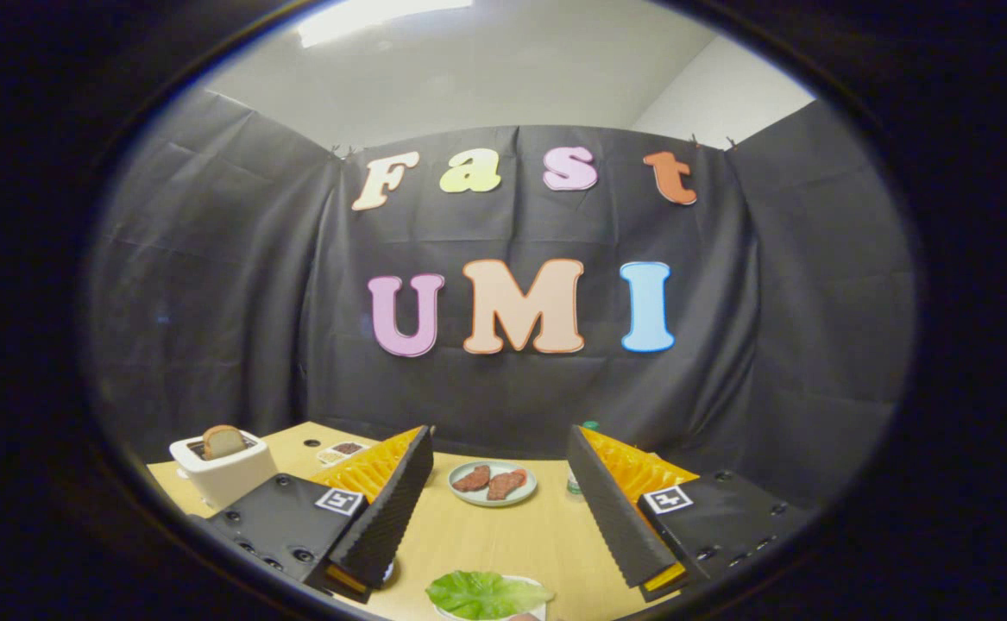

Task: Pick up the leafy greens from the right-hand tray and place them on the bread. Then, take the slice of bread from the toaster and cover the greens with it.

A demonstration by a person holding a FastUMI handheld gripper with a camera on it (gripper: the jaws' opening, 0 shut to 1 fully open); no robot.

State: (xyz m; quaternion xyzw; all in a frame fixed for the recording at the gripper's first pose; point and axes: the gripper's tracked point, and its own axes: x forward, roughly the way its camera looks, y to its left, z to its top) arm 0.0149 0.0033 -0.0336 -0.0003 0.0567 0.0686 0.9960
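Observation:
My gripper (500,435) is open, its two fingers spread wide above the wooden table (486,535), and nothing is held. The leafy greens (486,593) lie low between the finger bases on something white; what is under them is hidden. A white toaster (225,474) stands beyond the left finger, with a slice of bread (223,440) sticking up from its slot.
A round plate (462,492) with two reddish meat pieces sits ahead between the fingertips. A small tray (341,451) with bits of food lies behind the left finger. A green-capped bottle (575,481) peeks out by the right finger. The black cloth wall closes the table's far side.

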